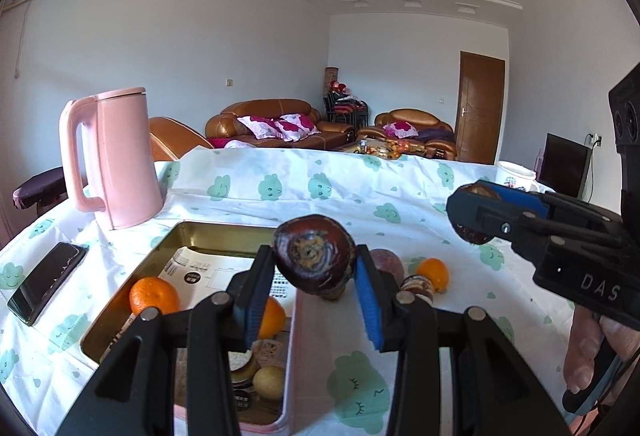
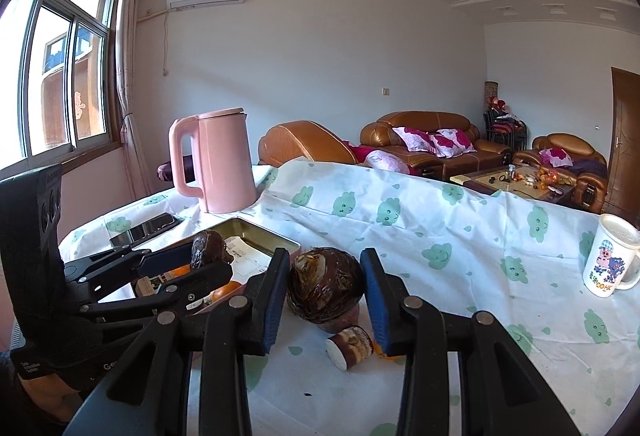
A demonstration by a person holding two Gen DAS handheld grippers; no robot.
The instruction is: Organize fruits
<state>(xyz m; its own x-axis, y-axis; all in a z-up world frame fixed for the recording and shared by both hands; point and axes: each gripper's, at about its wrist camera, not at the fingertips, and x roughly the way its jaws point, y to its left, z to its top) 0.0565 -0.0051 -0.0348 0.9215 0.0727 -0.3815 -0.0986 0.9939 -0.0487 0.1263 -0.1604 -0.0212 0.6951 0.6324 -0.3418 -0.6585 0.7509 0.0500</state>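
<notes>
My left gripper (image 1: 314,268) pinched a dark brown, cut-ended fruit (image 1: 314,254) between its blue pads, raised above the near corner of the gold tin tray (image 1: 224,232). My right gripper (image 2: 325,286) was clamped on a second brown fruit (image 2: 326,286) of the same kind, lifted over the cloud-print tablecloth (image 2: 440,236) to the right of the tray. Each pair of jaws pressed on its fruit from both sides (neither stood spread free).

In the left wrist view the tray held an orange (image 1: 154,296) at its left side, another orange (image 1: 272,318) partly hidden behind my left finger, and a small yellowish fruit (image 1: 269,382) nearer the camera. Outside the tray, on the cloth, lay a third orange (image 1: 434,273), a purplish round fruit (image 1: 386,262) and a short brown cut piece (image 2: 352,352).

A pink kettle (image 1: 120,160) stood beyond the tray, a dark phone (image 1: 46,288) lay left of it, and a printed white mug (image 2: 610,256) stood far right.
</notes>
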